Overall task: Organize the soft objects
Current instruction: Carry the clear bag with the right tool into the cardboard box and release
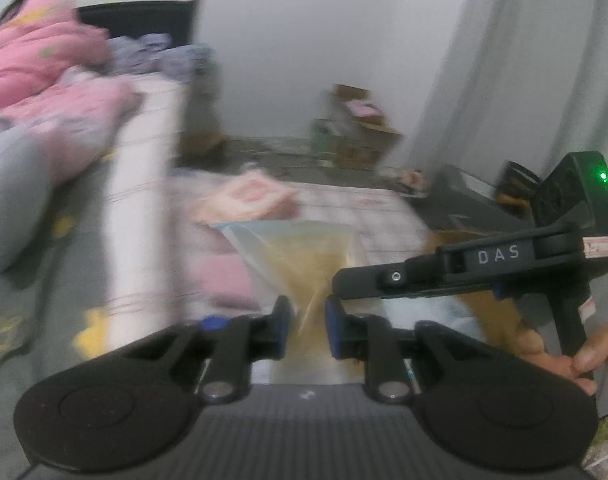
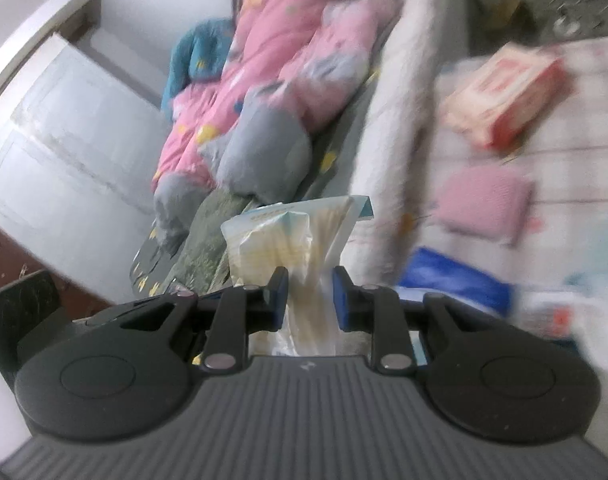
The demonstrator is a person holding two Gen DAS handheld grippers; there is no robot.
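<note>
Left wrist view: the left gripper (image 1: 307, 316) has its fingers clamped on a clear plastic bag (image 1: 300, 256) of pale soft filling, lifted above the patterned bed (image 1: 367, 208). The right gripper (image 2: 309, 292) pinches the same bag (image 2: 288, 236) at another edge. It looks light, limp and slippery; gathered film near the edges seems the safest hold.

Soft even daylight; heavy motion blur on background; fisheye bending, dark corners.
</note>
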